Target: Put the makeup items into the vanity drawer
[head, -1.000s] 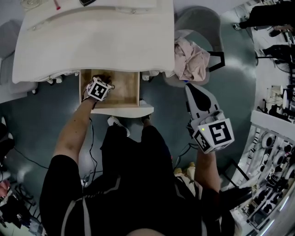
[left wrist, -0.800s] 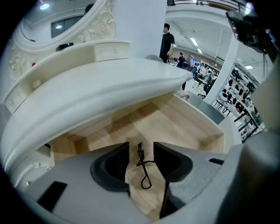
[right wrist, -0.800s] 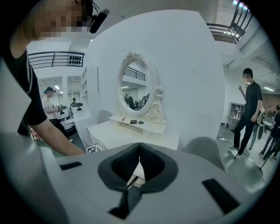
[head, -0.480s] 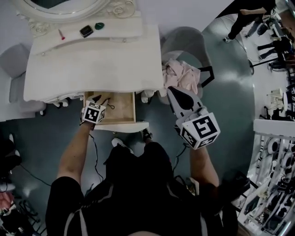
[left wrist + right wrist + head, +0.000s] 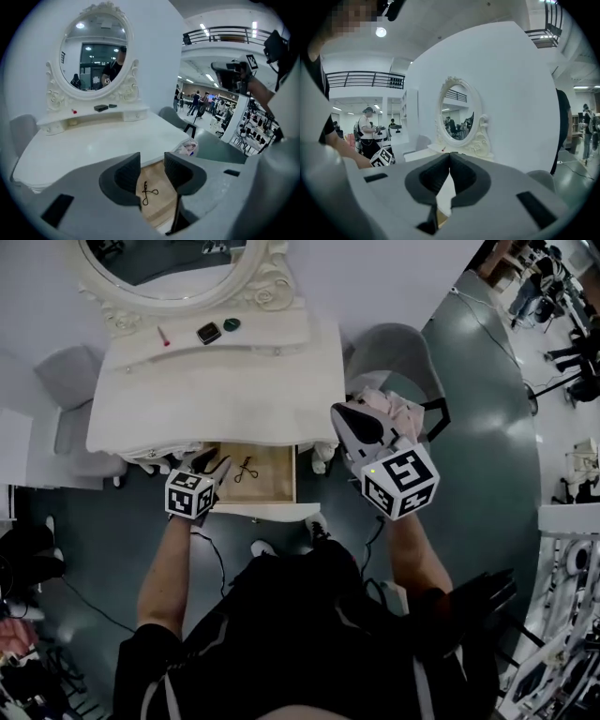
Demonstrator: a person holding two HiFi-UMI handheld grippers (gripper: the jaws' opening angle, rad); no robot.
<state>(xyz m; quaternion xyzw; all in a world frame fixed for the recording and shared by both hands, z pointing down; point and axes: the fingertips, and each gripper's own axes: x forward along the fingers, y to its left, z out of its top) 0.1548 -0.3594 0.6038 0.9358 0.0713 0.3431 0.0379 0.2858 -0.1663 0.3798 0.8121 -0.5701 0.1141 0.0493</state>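
The white vanity (image 5: pixel 216 395) has its wooden drawer (image 5: pixel 272 486) pulled out. A black eyelash curler (image 5: pixel 246 469) lies alone on the drawer floor and shows between the jaws in the left gripper view (image 5: pixel 147 192). My left gripper (image 5: pixel 214 466) hovers over the drawer's left front corner, open and empty (image 5: pixel 152 161). On the raised shelf under the mirror sit a red stick (image 5: pixel 161 335), a black compact (image 5: pixel 208 332) and a dark green round item (image 5: pixel 231 324). My right gripper (image 5: pixel 352 424) is shut and empty, held off the vanity's right end (image 5: pixel 449 155).
An oval mirror (image 5: pixel 164 268) in an ornate frame stands at the back. A grey chair (image 5: pixel 394 352) with pink cloth (image 5: pixel 392 411) on it is right of the vanity. Another grey seat (image 5: pixel 66 427) stands at the left. People walk in the far background.
My left gripper has drawn back out of the drawer toward its front edge; the curler lies free inside. My right gripper rose toward the vanity's right end. The view now takes in the shelf and mirror.
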